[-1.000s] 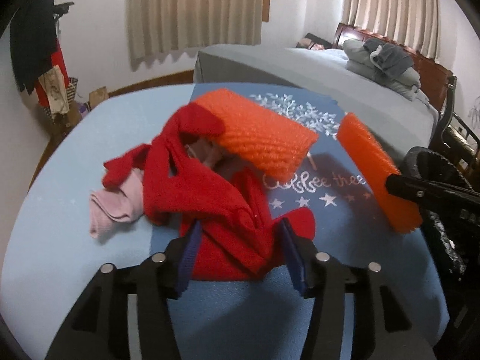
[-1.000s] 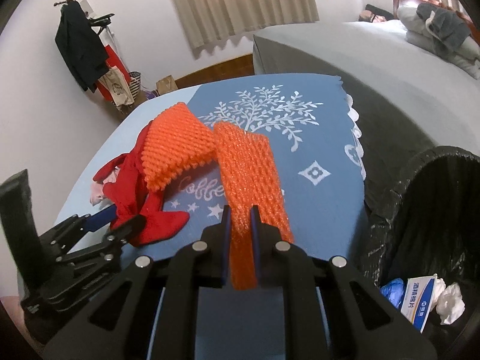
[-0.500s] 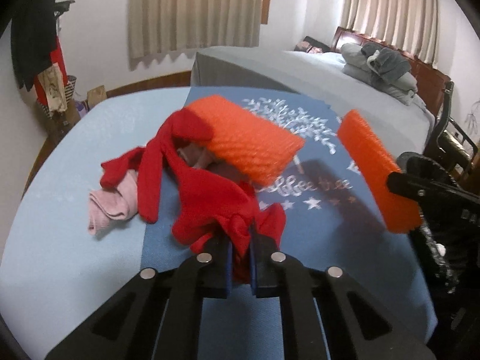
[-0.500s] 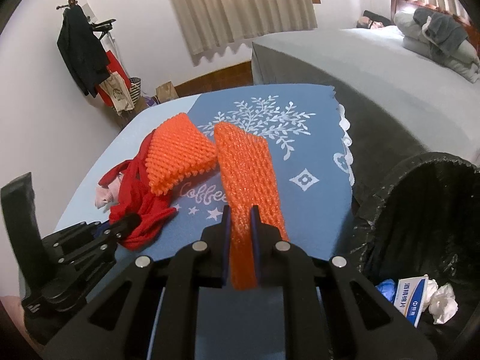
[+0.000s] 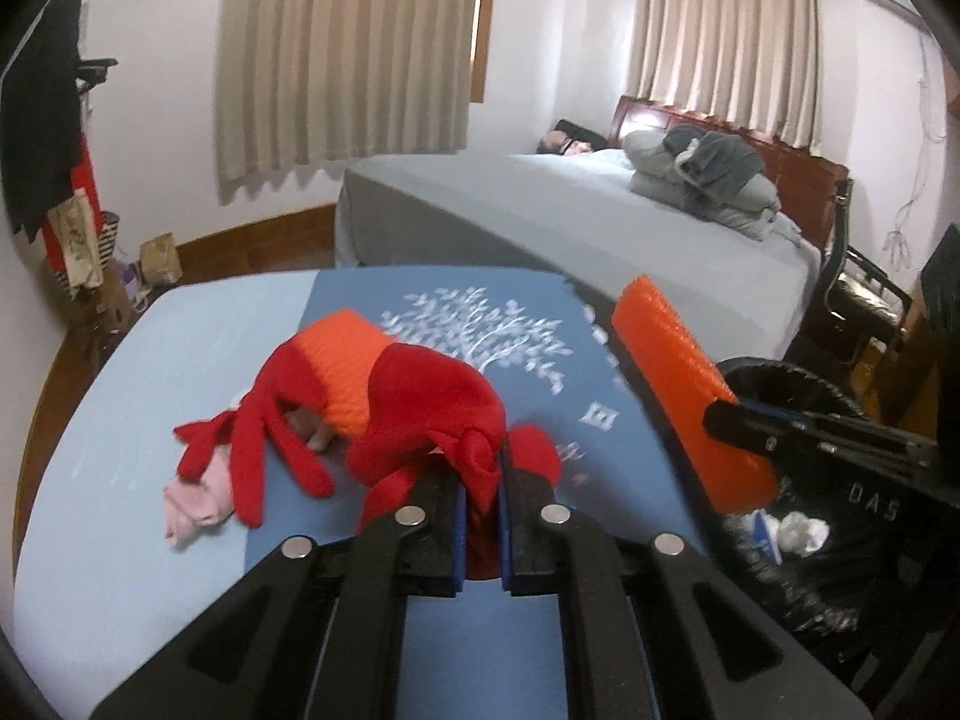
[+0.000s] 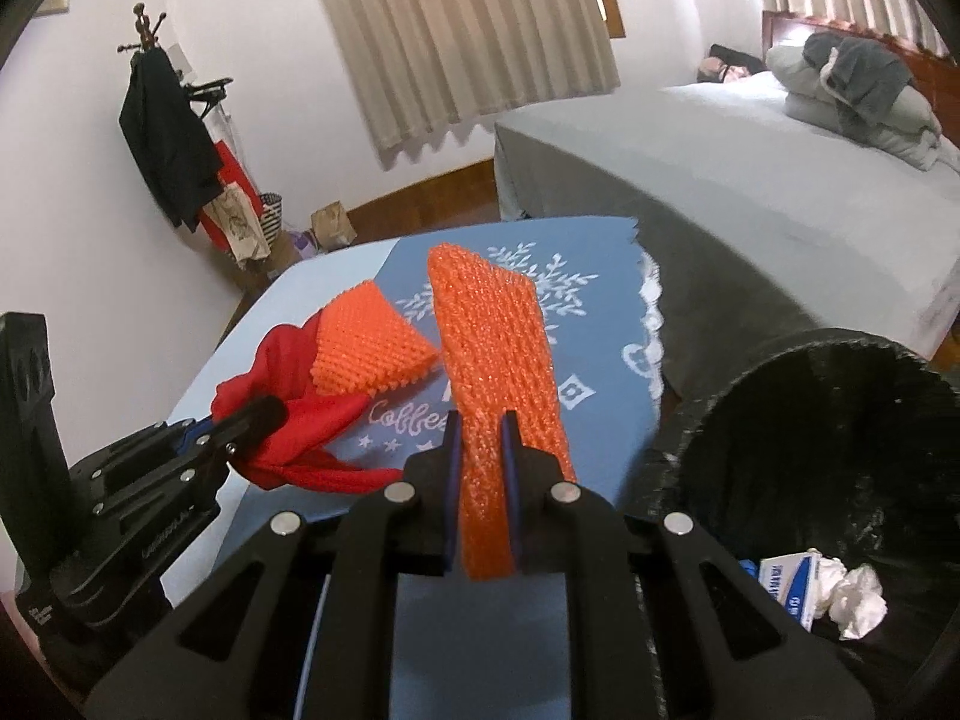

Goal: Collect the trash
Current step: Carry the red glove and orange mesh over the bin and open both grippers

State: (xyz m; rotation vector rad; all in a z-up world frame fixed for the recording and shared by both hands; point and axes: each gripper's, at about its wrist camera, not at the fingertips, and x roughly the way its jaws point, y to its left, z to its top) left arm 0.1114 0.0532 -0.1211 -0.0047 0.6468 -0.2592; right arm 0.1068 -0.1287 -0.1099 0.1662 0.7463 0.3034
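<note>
Over tabletop (image 6: 360,264): my left tool (image 5: 480,480) pinches red cloth (image 5: 432,396), right tool (image 6: 480,450) pinches orange net (image 6: 498,360). Keep both clamped, carry over bin (image 6: 798,420), then release.

The left gripper (image 5: 481,501) closed on the red cloth (image 5: 420,414), lifting it.

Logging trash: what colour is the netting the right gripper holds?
Orange foam netting, clearest in the right wrist view.
</note>
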